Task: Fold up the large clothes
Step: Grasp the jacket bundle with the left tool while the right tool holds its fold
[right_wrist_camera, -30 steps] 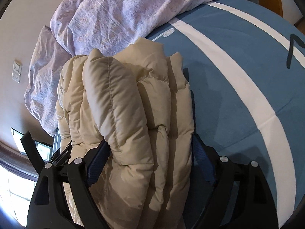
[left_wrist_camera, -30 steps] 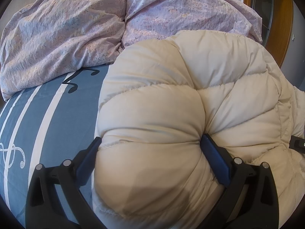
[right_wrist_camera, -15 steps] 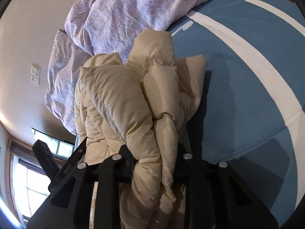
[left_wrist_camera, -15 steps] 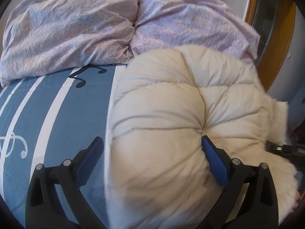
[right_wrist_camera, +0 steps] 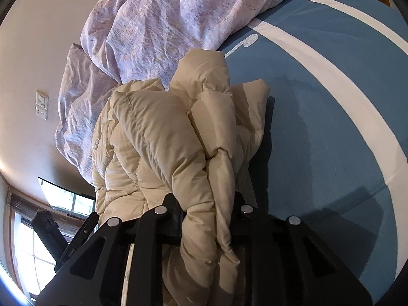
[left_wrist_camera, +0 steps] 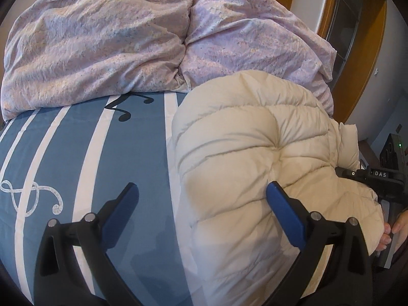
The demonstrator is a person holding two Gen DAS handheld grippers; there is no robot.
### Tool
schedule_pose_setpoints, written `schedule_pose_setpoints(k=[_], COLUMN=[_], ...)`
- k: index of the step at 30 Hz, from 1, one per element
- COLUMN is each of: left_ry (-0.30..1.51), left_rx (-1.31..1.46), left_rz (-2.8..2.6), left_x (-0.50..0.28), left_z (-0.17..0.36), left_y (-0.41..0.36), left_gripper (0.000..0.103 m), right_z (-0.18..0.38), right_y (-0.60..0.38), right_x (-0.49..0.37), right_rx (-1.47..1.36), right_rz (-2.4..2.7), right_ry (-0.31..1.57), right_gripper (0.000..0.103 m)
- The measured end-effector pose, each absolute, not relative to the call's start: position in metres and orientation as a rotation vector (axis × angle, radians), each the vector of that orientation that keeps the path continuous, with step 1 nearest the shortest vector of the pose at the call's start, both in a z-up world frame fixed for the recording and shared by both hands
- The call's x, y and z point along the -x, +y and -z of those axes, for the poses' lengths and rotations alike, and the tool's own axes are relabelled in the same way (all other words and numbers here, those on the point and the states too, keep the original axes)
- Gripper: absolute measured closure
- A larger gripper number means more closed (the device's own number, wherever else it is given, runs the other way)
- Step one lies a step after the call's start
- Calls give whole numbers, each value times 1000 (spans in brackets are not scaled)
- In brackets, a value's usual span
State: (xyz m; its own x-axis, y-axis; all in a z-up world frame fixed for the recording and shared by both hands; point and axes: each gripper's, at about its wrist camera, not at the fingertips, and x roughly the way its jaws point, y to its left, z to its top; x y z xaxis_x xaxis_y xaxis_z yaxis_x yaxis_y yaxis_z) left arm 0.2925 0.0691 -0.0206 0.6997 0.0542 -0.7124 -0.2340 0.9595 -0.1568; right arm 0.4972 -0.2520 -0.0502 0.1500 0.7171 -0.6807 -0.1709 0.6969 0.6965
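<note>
Now my right gripper [right_wrist_camera: 206, 219] has just closed its fingers on a bunch of the puffy cream jacket [left_wrist_camera: 255, 158], which lies on the bed [left_wrist_camera: 132, 168] below the lilac duvet [left_wrist_camera: 107, 40]. My left gripper [left_wrist_camera: 201, 211] is spread, holding nothing. I fear the slippery padding may escape.

soft daylight from window [right_wrist_camera: 38, 255], bed sheet [right_wrist_camera: 331, 127] shadowed beside jacket [right_wrist_camera: 165, 140], sharp focus, curved fisheye edges, dark corners

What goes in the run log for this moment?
right gripper: closed on jacket | left gripper: open, one finger against jacket | jacket: bunched on bed
</note>
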Motion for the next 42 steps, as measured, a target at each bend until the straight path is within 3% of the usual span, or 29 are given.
schedule_pose_setpoints(k=[8,16,25,33,36,42], left_ry=[802,899,907,858,833,767], left_rx=[271,595,668,761,760,741], left_rz=[-154,-7,43,118,109,65], left_x=[-296,-316,-324,-322,-315,-296], left_z=[30,63,72,70,60,35], left_y=[74,101,98,100,105,132], left_gripper=[3,2,4,56,66,69], right_z=[50,53,56,52,45,18], right_y=[-250,-252,-253,-251,-245,-207], right_x=[-497,-499,-499,-500,-500,-497], right_rx=[-530,-540,-554,-568,-588,-569], right_rz=[-674,-683,-692,-732,-762,-854], right_ry=[1273,1279,1281,1267,1252,1201], right_gripper=[81,80,79,80,82,83])
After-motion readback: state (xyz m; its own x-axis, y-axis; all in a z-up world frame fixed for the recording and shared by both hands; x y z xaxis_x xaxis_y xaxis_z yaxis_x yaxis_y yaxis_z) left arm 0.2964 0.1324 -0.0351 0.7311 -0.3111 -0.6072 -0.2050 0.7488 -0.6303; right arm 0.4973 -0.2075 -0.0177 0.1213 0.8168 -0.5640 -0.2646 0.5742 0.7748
